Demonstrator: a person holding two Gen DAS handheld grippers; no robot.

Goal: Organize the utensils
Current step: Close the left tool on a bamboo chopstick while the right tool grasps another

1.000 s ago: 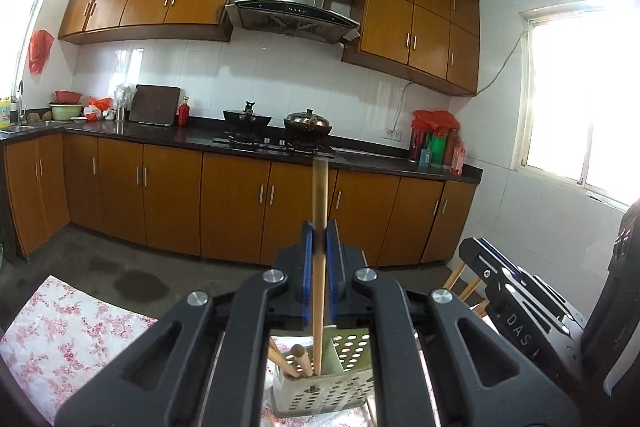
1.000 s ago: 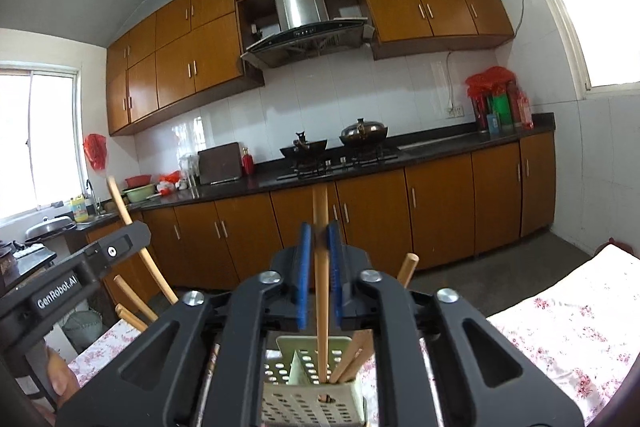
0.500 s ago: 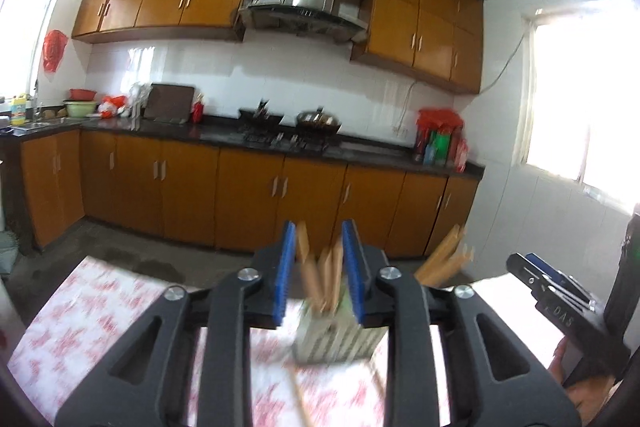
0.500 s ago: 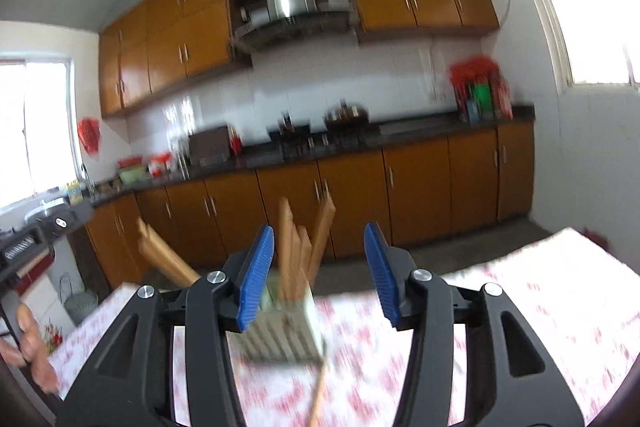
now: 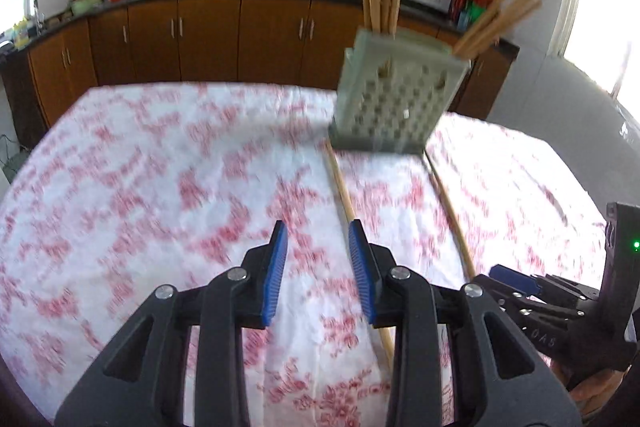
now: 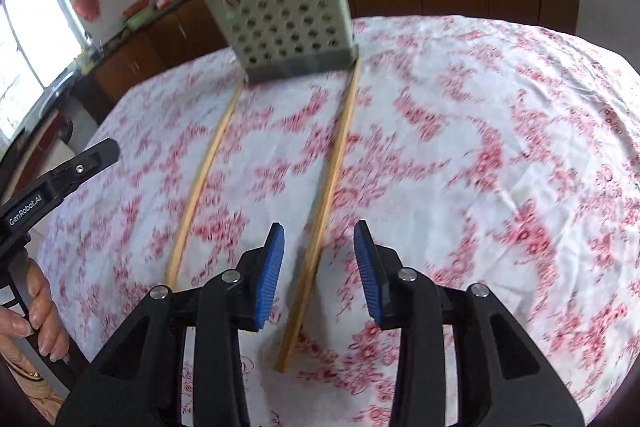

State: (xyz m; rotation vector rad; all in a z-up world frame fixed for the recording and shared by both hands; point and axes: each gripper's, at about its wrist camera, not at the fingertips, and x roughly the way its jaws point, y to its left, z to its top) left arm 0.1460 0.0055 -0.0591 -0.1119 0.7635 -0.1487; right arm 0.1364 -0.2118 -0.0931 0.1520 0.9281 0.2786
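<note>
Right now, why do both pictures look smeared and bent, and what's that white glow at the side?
Left wrist view: motion blur smears the tablecloth and utensil holder; the window is blown out white. Right wrist view: chopsticks bow from fisheye distortion, cloth blurred, window glaring.

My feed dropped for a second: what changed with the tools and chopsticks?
Both tools let go of the chopsticks they had held upright over the holder and dipped toward the table. Left tool and right tool are open, the right straddling a lying chopstick. The holder and the two lying chopsticks stayed put.
</note>
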